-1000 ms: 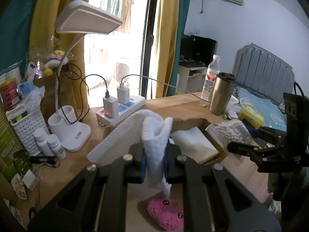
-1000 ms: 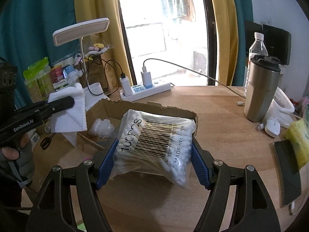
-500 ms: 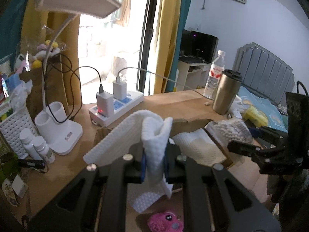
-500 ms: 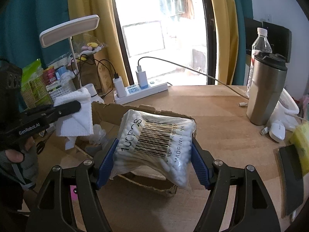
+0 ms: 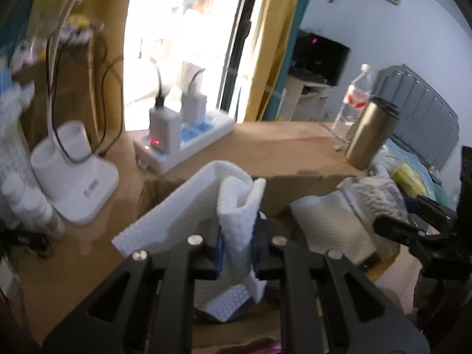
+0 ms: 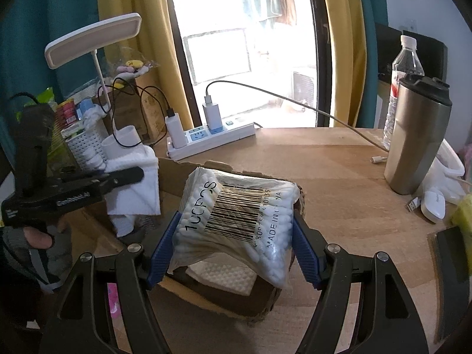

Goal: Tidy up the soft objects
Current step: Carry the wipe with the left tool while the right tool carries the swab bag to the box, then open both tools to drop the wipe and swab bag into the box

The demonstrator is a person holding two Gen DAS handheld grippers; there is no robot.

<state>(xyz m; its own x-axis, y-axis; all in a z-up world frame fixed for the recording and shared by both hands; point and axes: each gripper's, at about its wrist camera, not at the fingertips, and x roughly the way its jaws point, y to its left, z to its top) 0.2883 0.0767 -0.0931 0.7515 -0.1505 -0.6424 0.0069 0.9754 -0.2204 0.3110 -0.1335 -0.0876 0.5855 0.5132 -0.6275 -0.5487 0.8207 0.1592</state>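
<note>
My left gripper (image 5: 237,250) is shut on a folded white cloth (image 5: 188,206) and holds it over the near left part of an open cardboard box (image 5: 295,183). That gripper (image 6: 124,175) and cloth (image 6: 138,185) also show in the right wrist view. My right gripper (image 6: 234,236) is shut on a clear bag of cotton swabs (image 6: 236,215) and holds it above the same box (image 6: 224,301). A folded white cloth (image 6: 221,277) lies inside the box. A pink plush toy (image 6: 113,298) lies on the table by the box.
A white power strip with chargers (image 6: 206,138), a white desk lamp (image 6: 94,39), a white basket (image 6: 85,144) and small bottles stand at the back left. A steel tumbler (image 6: 416,138), a water bottle (image 6: 405,67) and a white mouse (image 6: 433,203) stand at the right.
My left gripper has moved forward with the cloth, over the box. My right gripper has moved forward with the swab bag, further over the box.
</note>
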